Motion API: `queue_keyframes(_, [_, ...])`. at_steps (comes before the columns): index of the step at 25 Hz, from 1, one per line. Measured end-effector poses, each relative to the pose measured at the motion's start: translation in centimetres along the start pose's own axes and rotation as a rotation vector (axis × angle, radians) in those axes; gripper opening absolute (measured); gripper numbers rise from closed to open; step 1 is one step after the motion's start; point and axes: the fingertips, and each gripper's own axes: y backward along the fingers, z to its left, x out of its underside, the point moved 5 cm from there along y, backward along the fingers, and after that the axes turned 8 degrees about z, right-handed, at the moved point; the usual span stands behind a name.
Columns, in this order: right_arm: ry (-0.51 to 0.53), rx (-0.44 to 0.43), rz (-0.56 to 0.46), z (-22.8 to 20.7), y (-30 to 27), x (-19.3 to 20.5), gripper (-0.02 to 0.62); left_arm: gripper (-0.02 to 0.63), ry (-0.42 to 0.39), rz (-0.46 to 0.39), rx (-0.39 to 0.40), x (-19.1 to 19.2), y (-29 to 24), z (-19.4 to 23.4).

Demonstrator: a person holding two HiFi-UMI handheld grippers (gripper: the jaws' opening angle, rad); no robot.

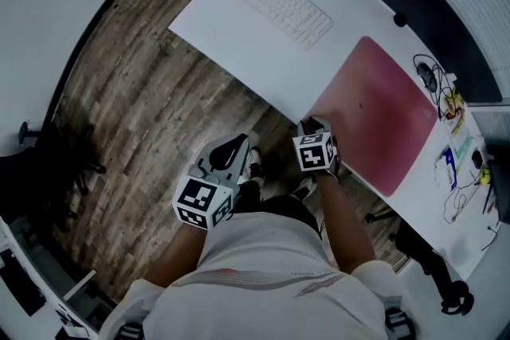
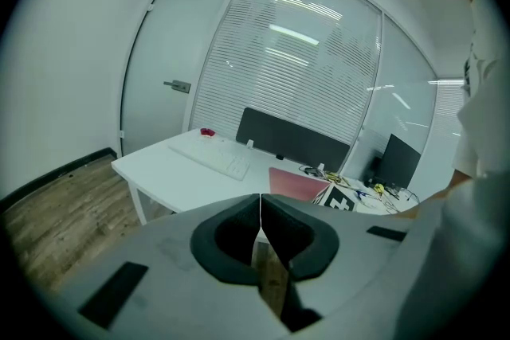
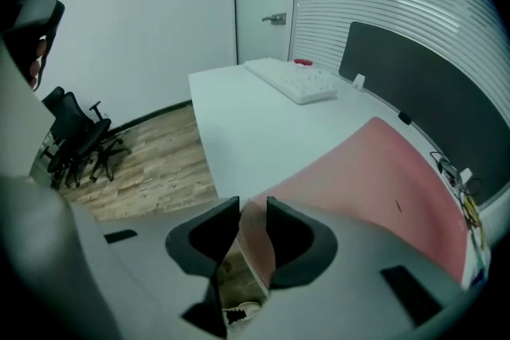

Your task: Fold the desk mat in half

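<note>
The desk mat (image 1: 374, 111) is lying flat at the counter's (image 1: 239, 20) near edge, one corner poking between the right gripper's (image 3: 253, 211) spread fingers (image 3: 299, 239) for a lift, while the left gripper (image 2: 260, 207) is hanging back, fingers together, empty.

No word, number or brand can be read anywhere. Marker cubes (image 1: 203, 203) on the left gripper (image 1: 237, 146) and right gripper (image 1: 311, 124) show only black-and-white square patterns. Print on the person's white shirt (image 1: 263, 267) and on coloured packets (image 1: 448, 163) at the desk's (image 1: 239, 20) end is too small to read.
</note>
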Motion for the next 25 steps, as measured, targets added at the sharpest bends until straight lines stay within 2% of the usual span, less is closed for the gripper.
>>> queue_keyframes(5, [0.018, 0.014, -0.007, 0.1, -0.1, 0.0, 0.149, 0.015, 0.001, -0.005, 0.008, -0.2, -0.1, 0.3])
queue_keyframes(8, [0.020, 0.026, -0.014, -0.2, -0.2, 0.0, 0.096, 0.015, -0.008, -0.007, 0.023, -0.4, -0.2, 0.0])
queue_keyframes(12, [-0.030, 0.004, -0.052, -0.7, 0.7, 0.3, 0.086, 0.015, -0.023, -0.008, 0.043, -0.7, -0.3, -0.7])
queue_keyframes(17, [-0.068, 0.025, -0.134, -2.1, 4.2, 0.6, 0.081, 0.015, -0.060, -0.021, 0.073, -1.9, -0.6, -2.1])
queue_keyframes(25, [-0.221, 0.078, -0.231, -7.4, 11.8, 5.1, 0.083, 0.015, -0.163, -0.050, 0.168, -4.6, -2.7, -8.2])
